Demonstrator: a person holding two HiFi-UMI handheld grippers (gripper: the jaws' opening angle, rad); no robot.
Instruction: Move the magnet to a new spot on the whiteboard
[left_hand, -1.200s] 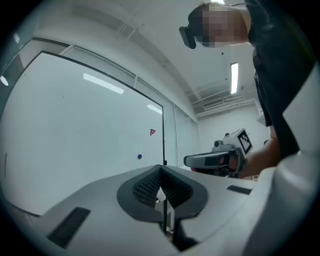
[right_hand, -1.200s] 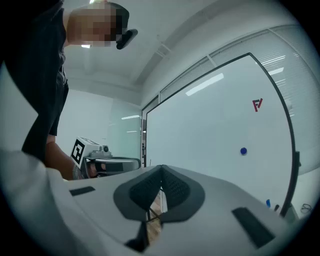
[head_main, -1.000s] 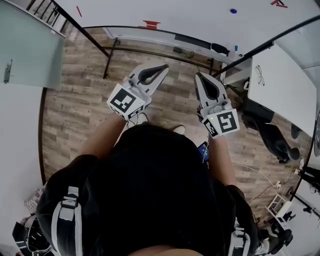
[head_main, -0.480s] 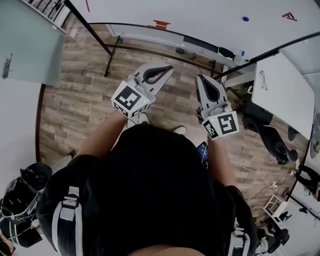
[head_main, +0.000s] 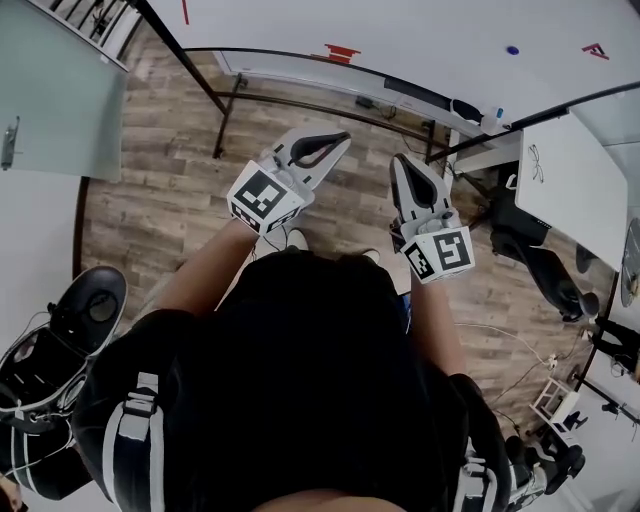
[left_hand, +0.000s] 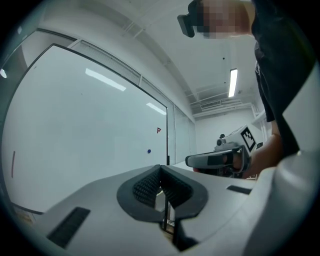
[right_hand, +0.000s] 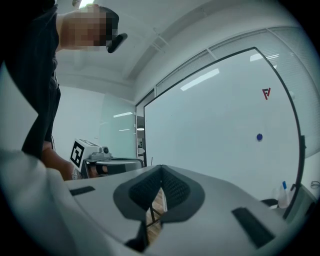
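Two grippers are held side by side above the wood floor (head_main: 160, 200), both pointing toward the whiteboard (head_main: 400, 30). The left gripper (left_hand: 160, 169) has its jaws pressed together with nothing between them. The right gripper (right_hand: 160, 169) is closed the same way and holds nothing. The blue magnet (head_main: 512, 50) sits on the whiteboard toward its right side, left of a small red mark (head_main: 596, 50) and well apart from both grippers.
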